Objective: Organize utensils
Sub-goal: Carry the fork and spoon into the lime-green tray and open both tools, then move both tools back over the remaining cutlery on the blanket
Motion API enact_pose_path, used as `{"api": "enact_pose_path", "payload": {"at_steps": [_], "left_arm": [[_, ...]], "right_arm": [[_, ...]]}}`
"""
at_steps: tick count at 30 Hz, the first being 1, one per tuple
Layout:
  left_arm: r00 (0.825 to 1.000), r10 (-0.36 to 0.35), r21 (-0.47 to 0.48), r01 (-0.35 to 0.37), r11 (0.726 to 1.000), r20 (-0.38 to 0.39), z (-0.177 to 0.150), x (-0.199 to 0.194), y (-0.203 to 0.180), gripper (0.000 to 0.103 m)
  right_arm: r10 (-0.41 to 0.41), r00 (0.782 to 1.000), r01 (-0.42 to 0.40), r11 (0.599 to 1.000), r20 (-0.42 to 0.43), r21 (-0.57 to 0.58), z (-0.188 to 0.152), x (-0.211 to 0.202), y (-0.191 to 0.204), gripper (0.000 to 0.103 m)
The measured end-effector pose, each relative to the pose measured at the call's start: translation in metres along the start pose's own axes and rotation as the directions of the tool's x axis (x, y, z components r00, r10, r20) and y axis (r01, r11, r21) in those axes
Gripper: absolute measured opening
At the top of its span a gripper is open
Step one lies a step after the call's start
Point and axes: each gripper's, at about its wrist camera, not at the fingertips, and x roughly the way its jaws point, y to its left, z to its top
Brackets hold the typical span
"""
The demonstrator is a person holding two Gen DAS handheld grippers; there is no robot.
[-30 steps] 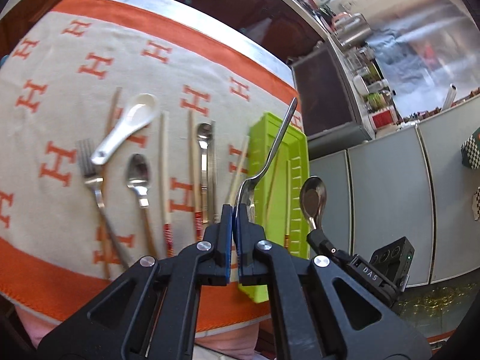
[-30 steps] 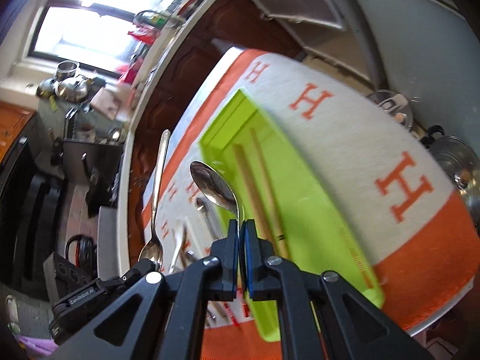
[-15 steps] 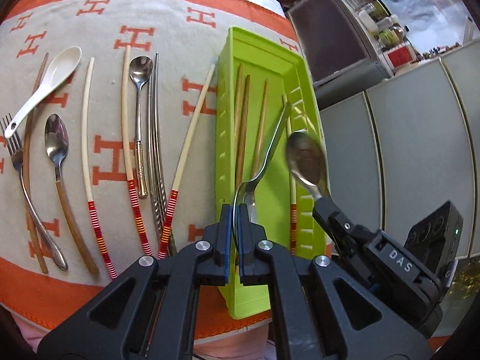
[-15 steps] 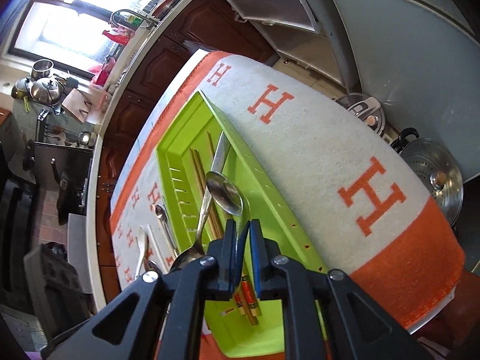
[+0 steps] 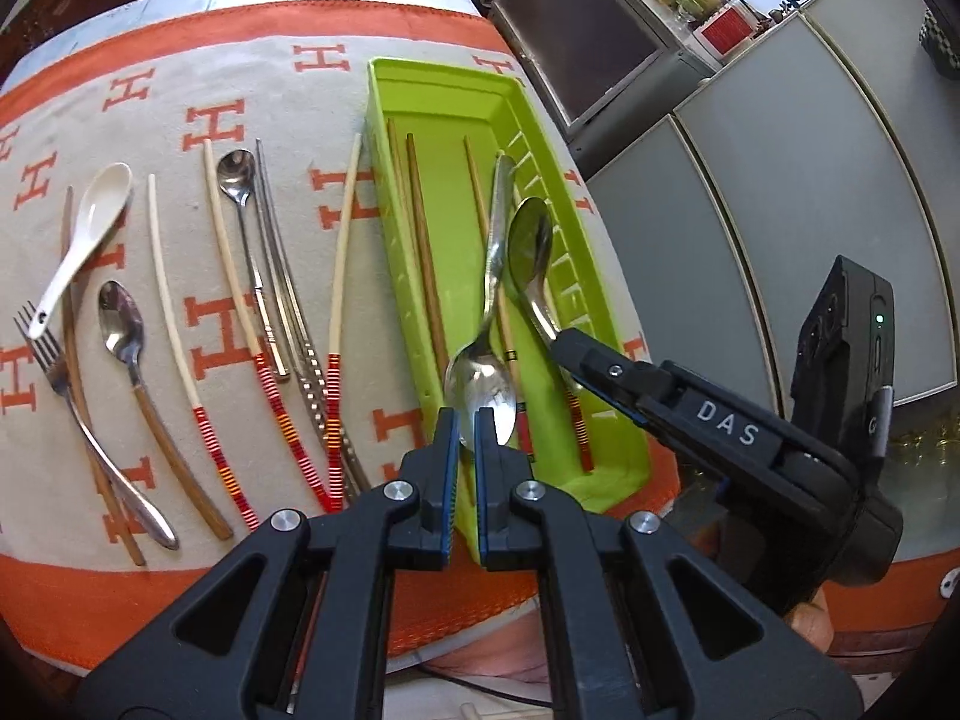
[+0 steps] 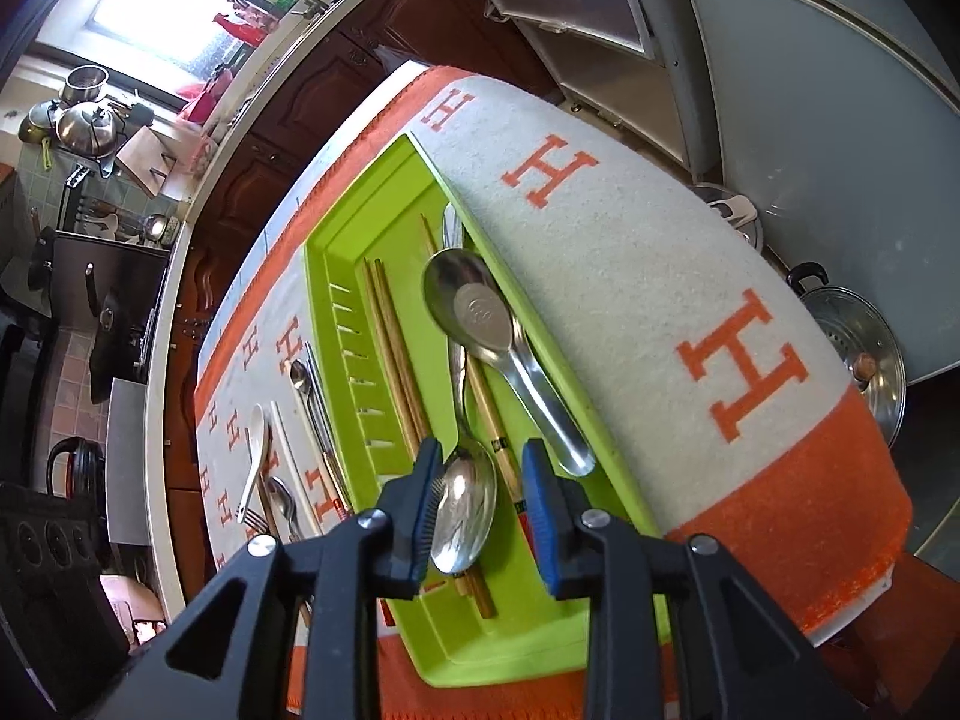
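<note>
Now, here is what you have in front of you.

1. The cloth (image 5: 288,120) is the biggest thing. It is pale with orange letters and an orange edge, and it covers the table.
2. The green tray (image 5: 384,192) sits on the cloth, near its right side. It is long and runs away from you.
3. Your left gripper (image 5: 465,426) hangs over the near end of the tray. Its jaws are all but together and nothing is in them.
4. Your right gripper (image 6: 480,480) is over the near end of the tray too. Its jaws are opening. The pads press on nothing.
5. The left spoon (image 5: 489,276) lies in the tray with its bowl toward you. From the right wrist view, that bowl shows in the gap between the right jaws.
6. The right spoon (image 5: 531,240) lies in the tray along the right wall, with its bowl far from you. Its handle end is just beside a right finger (image 6: 540,480). You cannot tell if they touch.
7. Brown chopsticks (image 5: 423,240) lie the long way in the tray, some under the spoons.
8. Out on the cloth, left of the tray, more things lie in a row: a white spoon (image 5: 90,228), a fork (image 5: 54,372), metal spoons and chopsticks with red bands.
</note>
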Motion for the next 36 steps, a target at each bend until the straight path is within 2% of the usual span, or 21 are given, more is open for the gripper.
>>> {"api": "enact_pose_path", "payload": {"at_steps": [6,12,19,22,26,36], "left_arm": [[0.998,0.056,-0.027,-0.055,0.998,0.036,-0.003,-0.016,0.025,0.001],[0.993,0.108,-0.079,-0.104,0.991,0.049,-0.008,-0.027,0.061,0.002],[0.981,0.172,-0.144,-0.158,0.977,0.09,-0.018,-0.044,0.1,0.004],[0.974,0.202,-0.166,-0.183,0.969,0.105,-0.021,-0.053,0.116,0.005],[0.955,0.262,-0.188,-0.235,0.954,0.14,-0.023,-0.067,0.137,0.006],[0.927,0.337,-0.306,-0.277,0.911,0.163,-0.032,-0.096,0.209,0.006]], "right_arm": [[-0.013,1.0,0.012,0.997,-0.011,-0.079,-0.012,-0.004,0.016,0.028],[0.015,1.0,-0.018,0.983,-0.014,-0.182,-0.022,-0.004,0.045,0.028],[0.036,0.997,-0.052,0.963,-0.067,-0.265,-0.027,0.012,0.084,0.028],[0.052,0.994,-0.078,0.955,-0.097,-0.287,-0.029,0.021,0.102,0.028],[0.056,0.988,-0.1,0.94,-0.141,-0.327,-0.033,0.035,0.126,0.028],[0.073,0.969,-0.16,0.915,-0.237,-0.371,-0.033,0.071,0.185,0.028]]}}
